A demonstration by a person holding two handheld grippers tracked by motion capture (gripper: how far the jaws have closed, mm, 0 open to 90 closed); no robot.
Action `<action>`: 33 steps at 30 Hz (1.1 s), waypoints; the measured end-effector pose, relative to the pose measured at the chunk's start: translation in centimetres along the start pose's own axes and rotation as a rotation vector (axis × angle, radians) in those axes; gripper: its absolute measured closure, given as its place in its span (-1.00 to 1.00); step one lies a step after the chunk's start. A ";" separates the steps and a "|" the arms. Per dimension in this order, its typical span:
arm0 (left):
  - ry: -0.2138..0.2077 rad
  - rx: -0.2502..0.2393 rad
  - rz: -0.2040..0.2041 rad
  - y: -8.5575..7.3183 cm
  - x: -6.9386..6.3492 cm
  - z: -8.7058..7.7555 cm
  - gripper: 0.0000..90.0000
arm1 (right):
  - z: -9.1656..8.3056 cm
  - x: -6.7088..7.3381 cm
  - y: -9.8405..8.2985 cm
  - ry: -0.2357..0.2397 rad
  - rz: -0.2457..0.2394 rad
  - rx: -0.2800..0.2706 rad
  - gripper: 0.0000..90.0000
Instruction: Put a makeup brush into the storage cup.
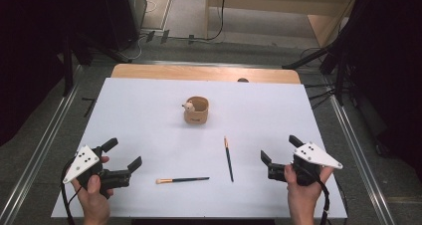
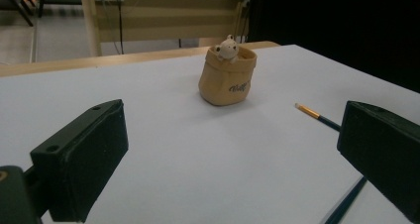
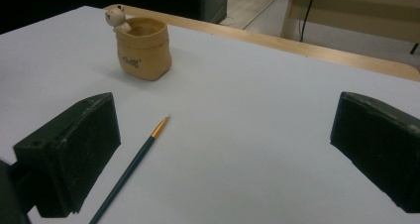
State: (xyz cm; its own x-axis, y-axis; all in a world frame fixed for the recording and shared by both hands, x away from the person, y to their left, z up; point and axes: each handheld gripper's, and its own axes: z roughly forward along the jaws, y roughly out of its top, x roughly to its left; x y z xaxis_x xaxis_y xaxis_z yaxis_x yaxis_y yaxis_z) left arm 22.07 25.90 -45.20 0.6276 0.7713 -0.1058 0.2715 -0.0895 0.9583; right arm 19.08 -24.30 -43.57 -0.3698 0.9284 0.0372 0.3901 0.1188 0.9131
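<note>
A tan sack-shaped pot with a small bear figure on its rim stands at the middle of the white table. Two thin dark-handled brushes lie nearer me: one brush points away from me, the other brush lies crosswise. My left gripper is open at the near left and holds nothing. My right gripper is open at the near right, also with nothing in it. The left gripper view looks between its jaws at the pot and a gold-ferruled brush. The right gripper view frames the pot and a brush beside its left finger.
A white sheet covers the table, with a wooden strip showing along the far edge. Dark stands and cables line the floor around the table. A second dark handle runs under the right jaw in the left gripper view.
</note>
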 end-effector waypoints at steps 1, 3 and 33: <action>0.001 0.001 -0.006 -0.1 0.0 0.0 -1.00 | 0.2 0.1 0.2 -0.001 -0.005 0.003 -1.00; 0.001 -0.002 -0.011 -0.1 0.0 -0.2 -1.00 | 0.9 0.4 0.7 0.004 -0.015 0.023 -1.00; -0.010 0.038 0.033 -0.3 -0.9 0.1 -1.00 | 7.9 3.7 2.6 0.104 -0.020 0.277 -0.75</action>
State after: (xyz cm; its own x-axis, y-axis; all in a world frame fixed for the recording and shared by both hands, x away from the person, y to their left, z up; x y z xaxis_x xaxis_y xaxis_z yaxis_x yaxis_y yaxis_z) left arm 21.49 25.17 -45.37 0.6438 0.7612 -0.0776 0.2786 -0.1387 0.9503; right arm 25.37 -17.80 -44.21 -0.4588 0.8854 0.0750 0.5920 0.2416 0.7689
